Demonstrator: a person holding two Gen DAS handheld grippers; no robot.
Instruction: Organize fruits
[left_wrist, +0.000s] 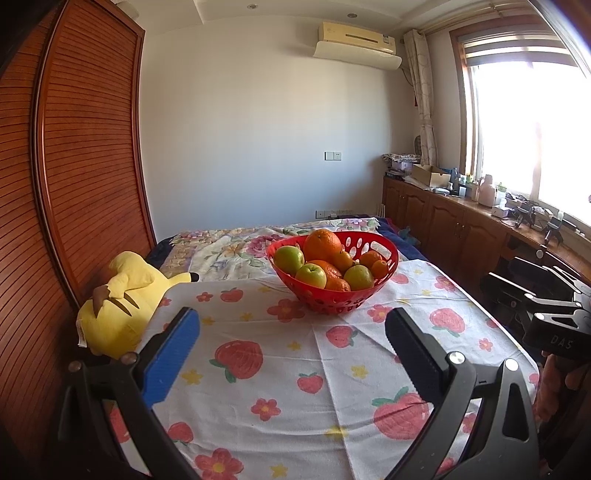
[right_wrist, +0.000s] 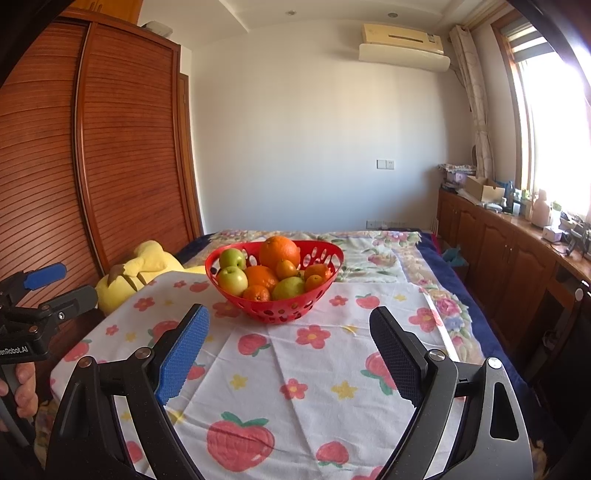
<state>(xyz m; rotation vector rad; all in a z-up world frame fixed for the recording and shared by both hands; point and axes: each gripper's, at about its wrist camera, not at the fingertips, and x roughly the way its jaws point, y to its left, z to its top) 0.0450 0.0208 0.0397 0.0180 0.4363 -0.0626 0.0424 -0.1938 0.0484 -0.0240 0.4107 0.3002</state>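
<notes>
The basket (left_wrist: 384, 258) is red, pierced with oval holes, and holds oranges (left_wrist: 322, 244) and green apples (left_wrist: 289, 259). The cloth (left_wrist: 295, 369) is white — printed with red strawberries, pink flowers, yellow stars. The plush toy (left_wrist: 118, 314) is yellow.

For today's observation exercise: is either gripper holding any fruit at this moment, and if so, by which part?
Nothing is held. The left gripper and right gripper both stand open above the cloth, short of the red basket, where all the fruit sits.

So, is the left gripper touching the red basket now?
Apart. The left wrist view shows the left gripper open, with bare cloth between its fingers and the red basket.
</notes>
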